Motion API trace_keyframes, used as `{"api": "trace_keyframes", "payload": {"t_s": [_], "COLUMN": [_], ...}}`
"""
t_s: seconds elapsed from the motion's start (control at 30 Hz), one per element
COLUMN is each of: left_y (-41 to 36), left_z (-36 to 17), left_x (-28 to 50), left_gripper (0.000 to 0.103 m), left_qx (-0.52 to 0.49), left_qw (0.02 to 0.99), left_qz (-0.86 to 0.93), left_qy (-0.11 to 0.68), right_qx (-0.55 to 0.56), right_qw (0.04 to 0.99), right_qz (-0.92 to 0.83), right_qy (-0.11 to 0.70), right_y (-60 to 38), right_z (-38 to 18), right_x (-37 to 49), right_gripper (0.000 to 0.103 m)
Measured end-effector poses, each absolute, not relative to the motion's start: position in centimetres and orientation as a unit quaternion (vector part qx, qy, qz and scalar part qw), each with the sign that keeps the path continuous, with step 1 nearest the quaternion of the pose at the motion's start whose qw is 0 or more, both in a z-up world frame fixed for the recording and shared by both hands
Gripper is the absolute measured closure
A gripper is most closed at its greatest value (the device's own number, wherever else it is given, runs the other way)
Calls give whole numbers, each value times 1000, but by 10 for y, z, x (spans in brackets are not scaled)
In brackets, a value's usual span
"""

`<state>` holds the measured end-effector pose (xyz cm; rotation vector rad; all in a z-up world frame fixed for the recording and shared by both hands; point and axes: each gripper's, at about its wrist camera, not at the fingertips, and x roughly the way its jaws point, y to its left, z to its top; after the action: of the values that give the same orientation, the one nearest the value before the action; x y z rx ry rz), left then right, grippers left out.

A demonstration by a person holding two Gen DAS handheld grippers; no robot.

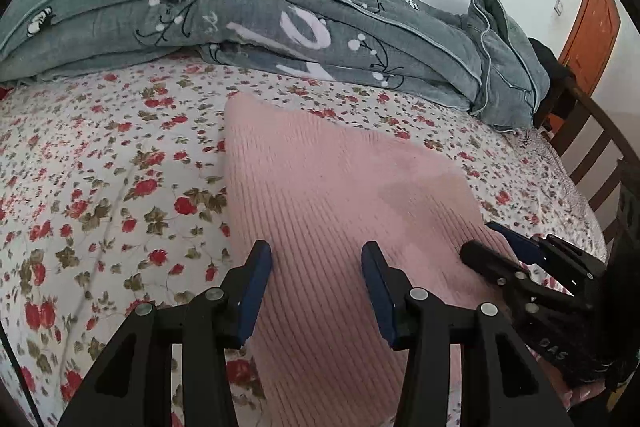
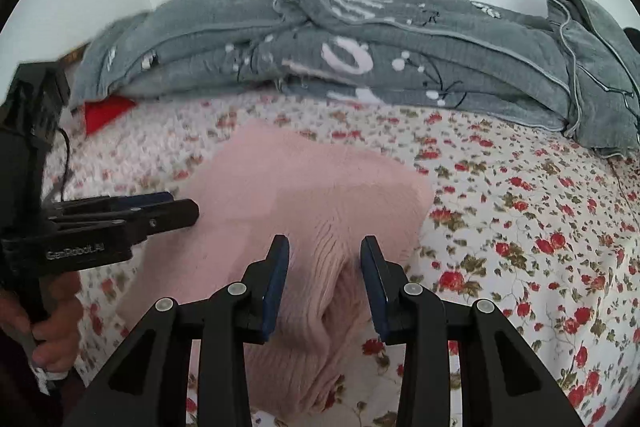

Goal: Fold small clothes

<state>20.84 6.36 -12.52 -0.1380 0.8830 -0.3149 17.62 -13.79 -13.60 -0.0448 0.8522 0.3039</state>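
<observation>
Right gripper (image 2: 325, 247) (parted, empty) just above pink knit garment (image 2: 312, 187) on bed

Both wrist views look steeply down and forward, close over the bed (image 1: 100, 187). The left-hand camera sits left of the right-hand one. Both share the pink knit garment (image 1: 320, 187) and the grey quilt (image 2: 360, 55) behind.
</observation>
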Motion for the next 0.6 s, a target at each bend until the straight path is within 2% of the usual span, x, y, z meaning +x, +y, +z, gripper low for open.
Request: {"api": "trace_keyframes", "payload": {"t_s": [0.17, 0.3, 0.6], "left_y": [69, 69, 78], "left_z": [-127, -126, -134], "left_x": [197, 191, 178], "left_gripper": [57, 57, 54], "left_qx": [-93, -87, -96], "left_qw": [886, 887, 882], "left_qz": [-163, -160, -151], "left_qy": [425, 424, 435], "right_qx": [19, 13, 41], "right_qw": [908, 898, 898], "right_qz": [149, 140, 138], "right_qy": [391, 416, 417], "right_y": [-152, -149, -163], "right_z": [-128, -141, -140], "right_x": [166, 171, 156], "right_gripper": [66, 66, 66]}}
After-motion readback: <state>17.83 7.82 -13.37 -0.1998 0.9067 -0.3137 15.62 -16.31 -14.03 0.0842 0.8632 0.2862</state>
